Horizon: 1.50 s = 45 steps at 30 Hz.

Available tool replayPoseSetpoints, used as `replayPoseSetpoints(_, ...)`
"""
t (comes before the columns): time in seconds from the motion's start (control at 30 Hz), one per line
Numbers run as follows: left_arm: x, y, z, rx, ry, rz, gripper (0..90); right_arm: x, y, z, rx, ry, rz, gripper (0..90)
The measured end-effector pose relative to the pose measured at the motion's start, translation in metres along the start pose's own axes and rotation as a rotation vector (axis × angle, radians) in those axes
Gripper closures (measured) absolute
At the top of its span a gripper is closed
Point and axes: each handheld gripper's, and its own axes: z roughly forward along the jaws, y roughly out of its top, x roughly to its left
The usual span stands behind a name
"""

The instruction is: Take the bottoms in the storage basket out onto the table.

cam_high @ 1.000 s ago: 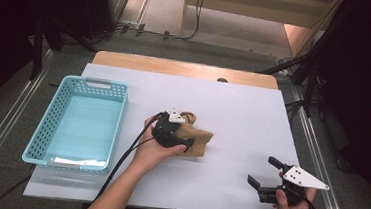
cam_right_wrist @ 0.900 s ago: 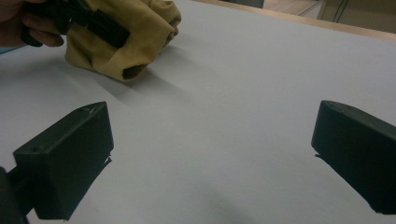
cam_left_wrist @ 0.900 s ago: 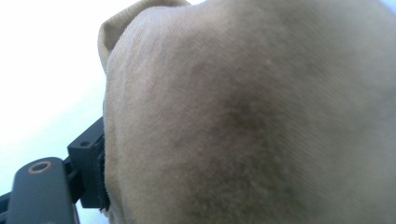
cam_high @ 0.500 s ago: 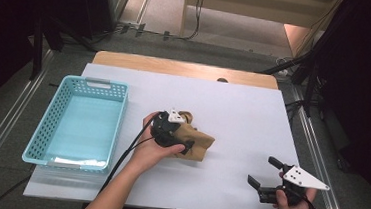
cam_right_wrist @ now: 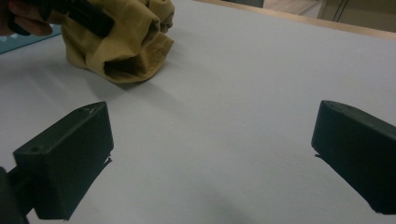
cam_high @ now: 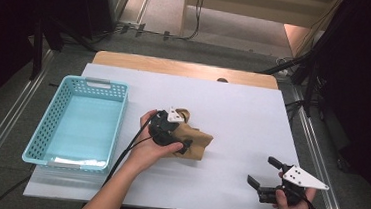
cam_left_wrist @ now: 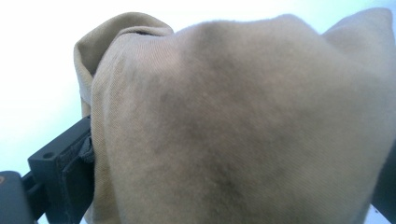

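Your left gripper (cam_high: 183,144) sits mid-scene, your left hand (cam_high: 151,144) wrapped round its body, forearm running in from the near edge. Its jaws have just been opening and now stand wide, cloth bulging between them. Your right gripper (cam_high: 264,175) hovers low at the near right, jaws spread wide apart, nothing between them.

Bright tabletop, dark surroundings, soft close-ups
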Motion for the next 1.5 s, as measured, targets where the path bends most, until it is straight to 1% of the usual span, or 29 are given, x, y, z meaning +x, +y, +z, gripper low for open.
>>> replayPoseSetpoints(0.03,-0.002,0.001,-0.002,-0.001,-0.001,0.012,0.0,0.000,0.000,0.000,-0.002,0.000,-0.001,0.0)
replayPoseSetpoints(0.13,-0.004,0.004,-0.006,-0.004,0.003,0.025,0.0,-0.001,0.000,0.000,-0.002,-0.001,0.001,0.0)
replayPoseSetpoints(0.23,-0.002,0.009,-0.013,-0.029,0.007,0.020,0.0,0.000,0.000,0.000,-0.002,0.000,0.001,0.0)
replayPoseSetpoints(0.27,-0.002,0.009,-0.013,-0.029,0.007,0.020,0.0,0.000,0.000,0.000,-0.002,0.000,0.001,0.0)
replayPoseSetpoints(0.33,-0.001,0.011,-0.018,-0.053,-0.005,0.012,0.0,0.000,0.000,0.000,-0.003,0.000,0.000,0.0)
replayPoseSetpoints(0.4,0.001,0.014,-0.023,-0.077,-0.008,0.003,0.0,0.000,0.000,0.000,-0.004,0.000,0.000,0.0)
replayPoseSetpoints(0.43,0.002,0.015,-0.026,-0.084,-0.018,0.005,0.0,-0.001,0.000,0.000,-0.004,-0.001,0.001,0.0)
replayPoseSetpoints(0.6,0.006,0.017,-0.036,-0.111,-0.011,-0.004,0.0,-0.001,0.000,0.000,-0.006,0.000,0.003,0.0)
replayPoseSetpoints(0.83,0.014,0.016,-0.048,-0.156,-0.033,-0.036,0.0,0.000,0.000,0.000,-0.005,0.000,0.003,0.0)
replayPoseSetpoints(1.2,0.023,0.011,-0.072,-0.215,-0.012,-0.056,0.0,-0.001,0.000,0.000,-0.005,0.000,0.006,0.0)
replayPoseSetpoints(1.37,0.029,0.005,-0.082,-0.227,-0.003,-0.071,0.0,0.000,0.000,0.000,-0.004,-0.001,0.007,0.0)
replayPoseSetpoints(1.5,0.032,0.002,-0.088,-0.235,0.001,-0.073,0.0,0.000,0.000,0.000,-0.004,0.000,0.009,0.0)
